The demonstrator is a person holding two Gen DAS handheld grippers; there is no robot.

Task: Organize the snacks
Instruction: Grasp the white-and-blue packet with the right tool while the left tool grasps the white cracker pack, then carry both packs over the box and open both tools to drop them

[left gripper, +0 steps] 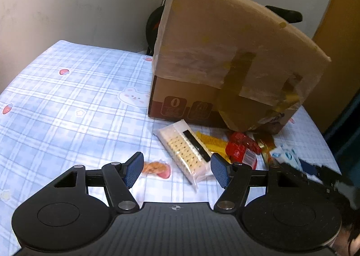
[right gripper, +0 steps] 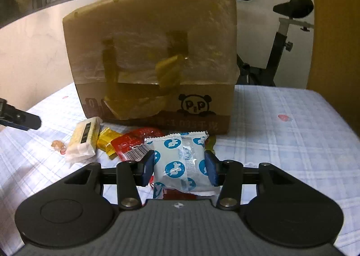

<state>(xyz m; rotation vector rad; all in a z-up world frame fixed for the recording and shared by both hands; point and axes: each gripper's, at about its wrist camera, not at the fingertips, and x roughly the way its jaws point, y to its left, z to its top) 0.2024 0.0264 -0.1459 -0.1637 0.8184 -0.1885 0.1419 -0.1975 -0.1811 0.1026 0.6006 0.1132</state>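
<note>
A clear packet of pale crackers (left gripper: 184, 150) lies on the checked cloth, its near end between the fingers of my left gripper (left gripper: 177, 169). The blue pads stand apart from it, so that gripper is open. Behind it lie a yellow packet (left gripper: 211, 142) and a red packet (left gripper: 240, 145). My right gripper (right gripper: 180, 169) is shut on a white packet with blue dots (right gripper: 182, 161), one pad pressing on each side. In the right wrist view the red packet (right gripper: 132, 143), yellow packet (right gripper: 105, 141) and crackers (right gripper: 83, 141) lie to its left.
A tall taped cardboard box (right gripper: 157, 42) stands right behind the snacks, its flaps up. The blue checked cloth (left gripper: 67, 109) covers the table. An exercise bike (right gripper: 281, 37) stands beyond the far edge. A small orange and pink print (left gripper: 157, 169) marks the cloth.
</note>
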